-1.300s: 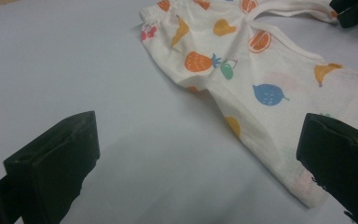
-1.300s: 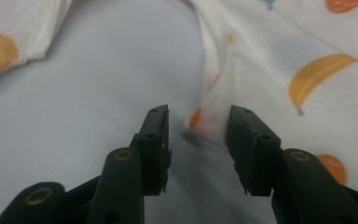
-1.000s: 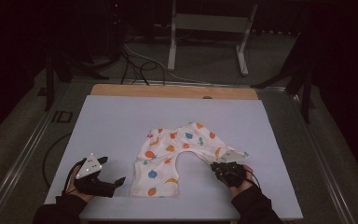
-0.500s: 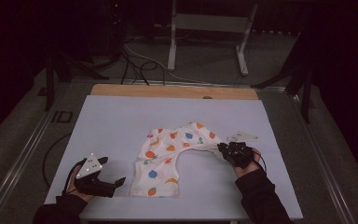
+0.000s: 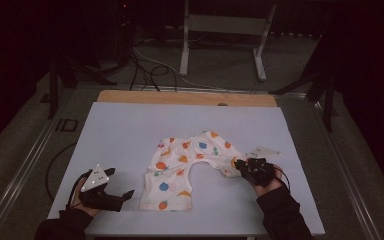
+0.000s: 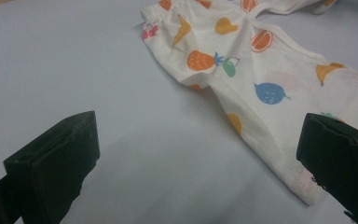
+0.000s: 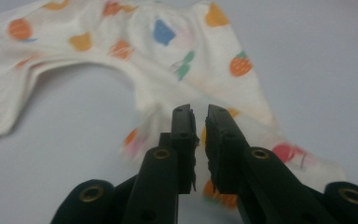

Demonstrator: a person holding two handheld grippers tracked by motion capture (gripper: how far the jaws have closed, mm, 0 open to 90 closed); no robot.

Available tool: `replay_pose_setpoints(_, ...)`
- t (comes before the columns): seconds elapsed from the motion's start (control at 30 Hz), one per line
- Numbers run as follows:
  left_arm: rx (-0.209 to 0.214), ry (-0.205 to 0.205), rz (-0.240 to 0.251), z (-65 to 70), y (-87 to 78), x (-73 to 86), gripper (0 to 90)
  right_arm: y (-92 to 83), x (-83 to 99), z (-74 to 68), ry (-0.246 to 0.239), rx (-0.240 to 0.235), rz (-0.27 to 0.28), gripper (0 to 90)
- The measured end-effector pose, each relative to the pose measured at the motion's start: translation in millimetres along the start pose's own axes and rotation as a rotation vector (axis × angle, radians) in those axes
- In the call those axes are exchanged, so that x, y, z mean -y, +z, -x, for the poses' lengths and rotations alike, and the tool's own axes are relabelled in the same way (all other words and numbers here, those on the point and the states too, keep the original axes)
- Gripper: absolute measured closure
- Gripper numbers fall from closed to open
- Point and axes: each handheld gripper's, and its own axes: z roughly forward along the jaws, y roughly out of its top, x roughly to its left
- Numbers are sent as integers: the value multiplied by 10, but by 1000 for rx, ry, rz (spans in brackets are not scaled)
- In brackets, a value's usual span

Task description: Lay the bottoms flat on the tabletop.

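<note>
Fruit-print baby pants (image 5: 190, 167) lying flat, centre of white table (image 5: 130, 135). Right gripper (image 5: 241, 166) at lower right, jaws pinched narrow on leg hem. Left gripper (image 5: 125, 195) lower left, jaws wide, nothing in them, just beside other leg.

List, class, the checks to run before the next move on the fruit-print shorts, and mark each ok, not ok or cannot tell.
1. Right gripper at the hem of one leg of the shorts: ok.
2. Its jaws nearly shut, with cloth pinched between them: cannot tell; the right gripper view shows a thin gap over the hem.
3. Left gripper open and holding nothing: ok.
4. Left gripper beside the other leg, jaws wide: ok.
5. Shorts lying flat on the table: not ok; the leg by the right gripper is rumpled.
</note>
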Motion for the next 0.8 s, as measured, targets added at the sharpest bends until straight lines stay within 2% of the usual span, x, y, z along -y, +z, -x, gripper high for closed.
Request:
replay_pose_setpoints(0.07,0,3,-3,-2,1,2,6,-65,61,-67,9,-35,-4,897)
replay_pose_setpoints(0.1,0,3,-4,-3,2,2,6,-84,108,-131,-4,-61,-14,899)
replay_pose_setpoints(0.17,1,1,-5,-5,6,2,6,-81,177,-227,-40,-71,-37,900)
replay_pose_setpoints(0.27,1,9,-4,7,4,-2,6,-1,270,-297,-37,-73,-86,856)
replay_pose_setpoints(0.3,0,7,-4,5,3,-3,6,53,291,-293,-39,-65,-111,840)
replay_pose_setpoints(0.37,0,4,0,2,0,-3,6,126,304,-270,-44,-44,-114,795)
replay_pose_setpoints(0.53,2,2,-7,0,19,3,6,260,236,-144,-58,-2,-66,779)
replay_pose_setpoints(0.6,5,5,-10,6,28,4,6,288,209,-98,-51,-10,-41,742)
replay_pose_setpoints(0.7,6,2,-12,1,30,5,6,341,191,-71,-66,-8,-39,676)
replay_pose_setpoints(0.8,5,3,-12,1,31,6,6,404,173,-62,-85,6,-48,661)
